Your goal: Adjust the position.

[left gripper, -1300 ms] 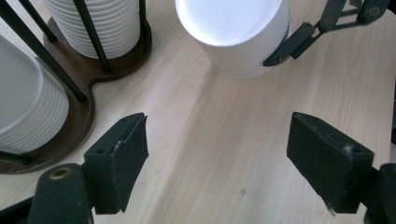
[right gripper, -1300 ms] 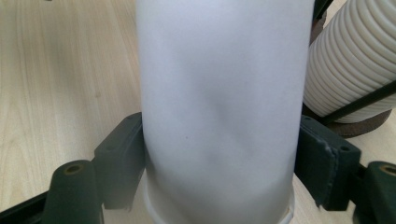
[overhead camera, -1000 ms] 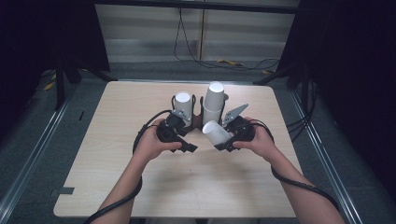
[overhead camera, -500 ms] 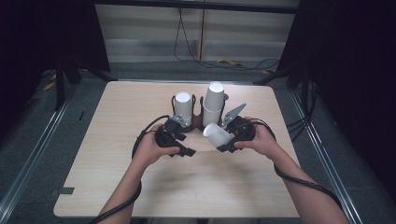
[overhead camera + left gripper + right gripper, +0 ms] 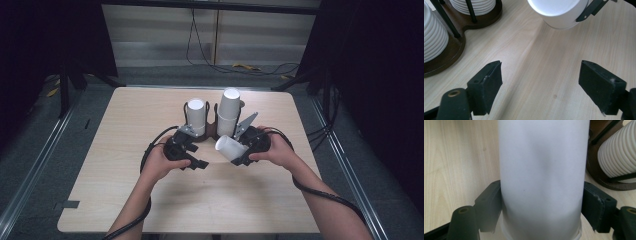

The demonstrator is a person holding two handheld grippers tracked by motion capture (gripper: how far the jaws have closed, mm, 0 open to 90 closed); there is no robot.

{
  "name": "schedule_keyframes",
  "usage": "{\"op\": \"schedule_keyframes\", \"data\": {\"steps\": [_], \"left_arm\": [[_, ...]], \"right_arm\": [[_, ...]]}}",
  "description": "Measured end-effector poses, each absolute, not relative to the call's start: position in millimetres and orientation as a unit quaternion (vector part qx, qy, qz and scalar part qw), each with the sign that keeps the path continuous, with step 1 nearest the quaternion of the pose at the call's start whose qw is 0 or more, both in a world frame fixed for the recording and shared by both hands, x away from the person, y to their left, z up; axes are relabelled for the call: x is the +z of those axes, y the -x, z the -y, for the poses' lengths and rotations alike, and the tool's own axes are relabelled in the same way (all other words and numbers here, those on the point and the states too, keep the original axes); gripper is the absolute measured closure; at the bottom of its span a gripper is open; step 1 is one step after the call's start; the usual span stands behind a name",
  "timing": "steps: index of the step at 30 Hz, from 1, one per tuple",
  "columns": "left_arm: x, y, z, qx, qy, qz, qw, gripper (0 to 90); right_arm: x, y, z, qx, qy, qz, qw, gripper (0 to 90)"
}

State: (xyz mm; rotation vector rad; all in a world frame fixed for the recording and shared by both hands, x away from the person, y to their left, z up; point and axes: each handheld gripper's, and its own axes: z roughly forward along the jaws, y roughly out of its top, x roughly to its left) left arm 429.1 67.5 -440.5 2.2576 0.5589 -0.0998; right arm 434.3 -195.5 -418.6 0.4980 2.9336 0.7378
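Near the middle of the worktop, the right gripper held 1 white cup on its side, its fingers pinching the cup's wall close to the rim, closed end pointing toward the left gripper. Over the last second the left hand had drawn back a little from the holder, which carries 2 stacks of cups just behind both grippers, and its fingers had just been opening; they stood spread wide with bare worktop between them and nothing held, the cup floating just ahead of them. That suggested the left had let go and the cup now rested with the right alone, free to be carried off or set down.
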Motion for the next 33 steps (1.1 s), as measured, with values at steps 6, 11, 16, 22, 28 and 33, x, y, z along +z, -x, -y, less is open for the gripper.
{"op": "schedule_keyframes", "data": {"steps": [6, 11, 16, 22, 28, 33], "left_arm": [[-442.9, -426.1, -68.1, -0.041, -0.888, -0.217, 0.403, 18.7], [-442.9, -426.6, -70.0, -0.045, -0.886, -0.215, 0.408, 18.7], [-445.7, -426.0, -71.7, -0.029, -0.892, -0.216, 0.397, 18.1], [-447.0, -425.0, -74.4, -0.031, -0.892, -0.216, 0.397, 18.0], [-446.4, -423.5, -71.5, -0.031, -0.893, -0.212, 0.396, 17.6], [-446.2, -422.5, -70.1, -0.03, -0.896, -0.206, 0.392, 17.6]], "right_arm": [[-416.8, -433.9, 191.5, 0.228, -0.151, -0.961, 0.036, 24.5], [-416.6, -433.0, 187.5, 0.213, -0.147, -0.965, 0.03, 24.6], [-415.9, -433.7, 185.5, 0.203, -0.143, -0.968, 0.026, 24.6], [-417.9, -433.6, 182.3, 0.183, -0.136, -0.973, 0.024, 24.6], [-419.5, -433.2, 179.2, 0.165, -0.121, -0.979, 0.022, 24.6], [-418.9, -433.2, 176.6, 0.144, -0.112, -0.983, 0.022, 24.6]]}}
